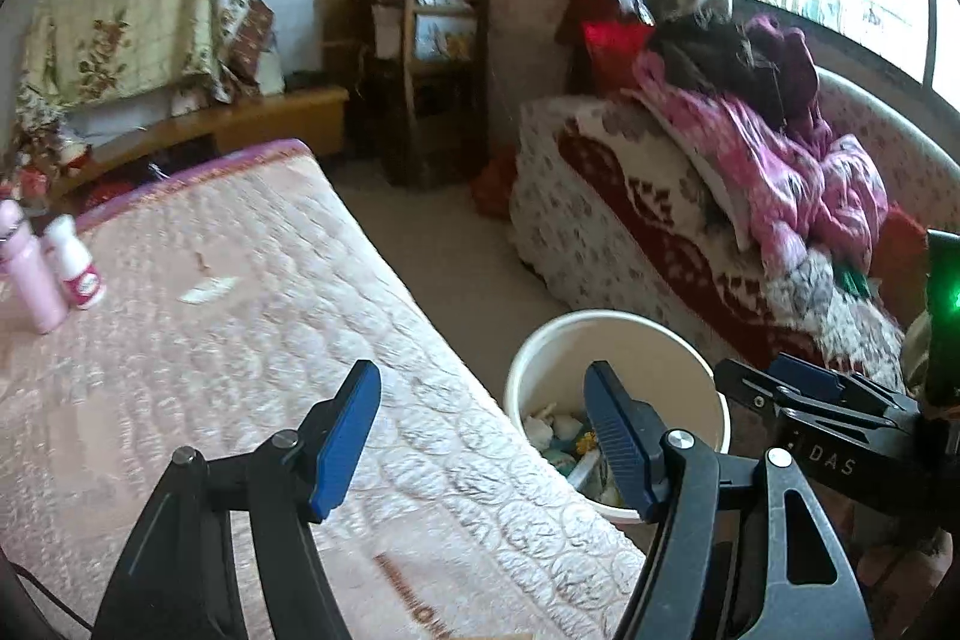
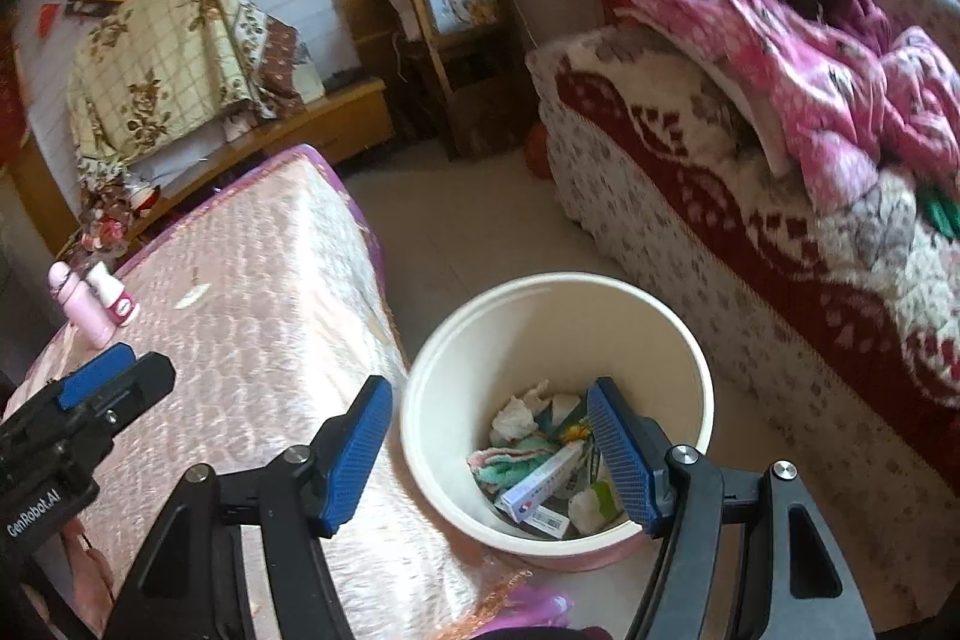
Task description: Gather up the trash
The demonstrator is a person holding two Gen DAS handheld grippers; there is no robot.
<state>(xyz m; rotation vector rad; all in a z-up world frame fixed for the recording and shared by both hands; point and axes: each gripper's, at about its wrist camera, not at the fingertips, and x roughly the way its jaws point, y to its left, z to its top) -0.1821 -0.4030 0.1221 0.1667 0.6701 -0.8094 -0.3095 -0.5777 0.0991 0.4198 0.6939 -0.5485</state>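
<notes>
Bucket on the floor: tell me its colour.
Cream bucket, with a pinkish base; right wrist view shows it best.

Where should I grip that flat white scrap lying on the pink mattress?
The white scrap lies flat on the mattress, long axis running left-right. Probably best to bring the open left gripper down from above, fingers straddling its narrow width at mid-length, pressing slightly into the soft quilting.

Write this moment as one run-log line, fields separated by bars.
left claw open, empty | right claw open, empty | bin holds trash | white scrap on mattress
</notes>
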